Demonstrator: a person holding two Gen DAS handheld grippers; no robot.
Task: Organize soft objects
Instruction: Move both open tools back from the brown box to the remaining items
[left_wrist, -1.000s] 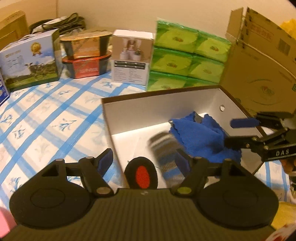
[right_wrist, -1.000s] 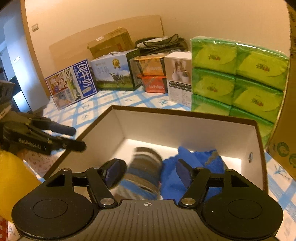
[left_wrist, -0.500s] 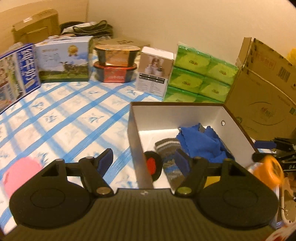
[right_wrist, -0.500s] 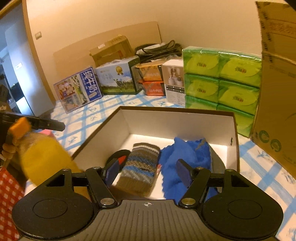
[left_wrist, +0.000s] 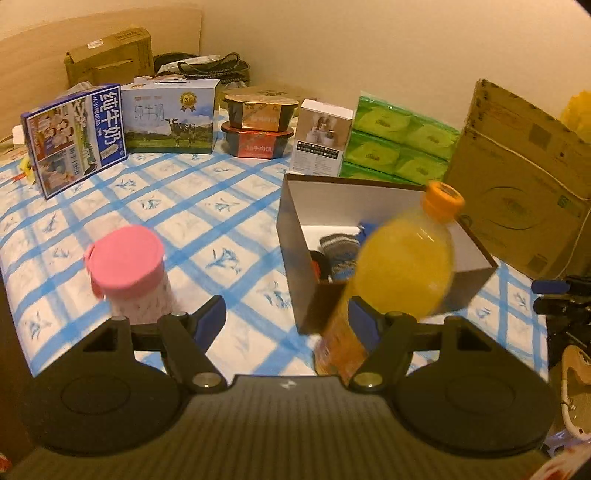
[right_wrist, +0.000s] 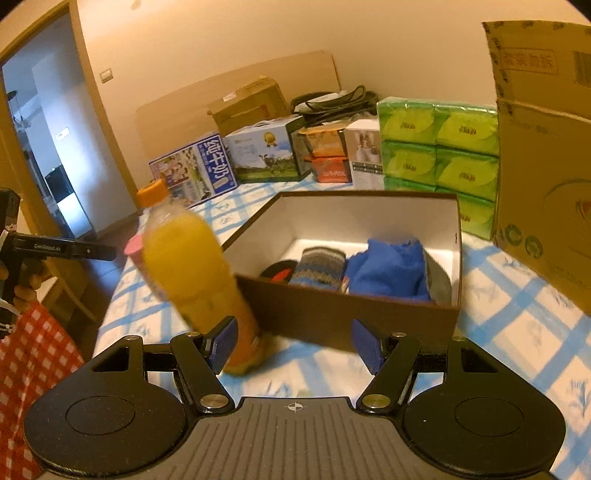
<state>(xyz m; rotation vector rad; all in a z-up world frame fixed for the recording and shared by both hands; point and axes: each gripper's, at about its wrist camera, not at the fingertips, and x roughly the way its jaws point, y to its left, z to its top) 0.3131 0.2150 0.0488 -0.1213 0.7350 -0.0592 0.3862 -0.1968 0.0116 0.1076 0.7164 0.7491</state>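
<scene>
A brown open box (right_wrist: 347, 314) with a white inside holds a striped knit sock (right_wrist: 319, 267), a blue cloth (right_wrist: 388, 267) and a black pad with a red patch (right_wrist: 279, 271). The box also shows in the left wrist view (left_wrist: 295, 236), with the sock (left_wrist: 338, 247) inside. My left gripper (left_wrist: 288, 319) is open and empty, back from the box. My right gripper (right_wrist: 293, 343) is open and empty, in front of the box's near wall. An orange juice bottle (right_wrist: 192, 269) stands tilted and blurred by the box's near left corner; it also shows in the left wrist view (left_wrist: 399, 269).
A pink-lidded cup (left_wrist: 129, 269) stands on the blue-checked cloth left of the box. Milk cartons (left_wrist: 74, 140), food tubs (left_wrist: 258, 125), a white box (left_wrist: 319, 138), green tissue packs (left_wrist: 399, 144) and a large cardboard box (left_wrist: 517, 177) line the back and right.
Both grippers have pulled back from the box and let go of the sock, which now lies inside. The juice bottle and pink cup have come into view.
</scene>
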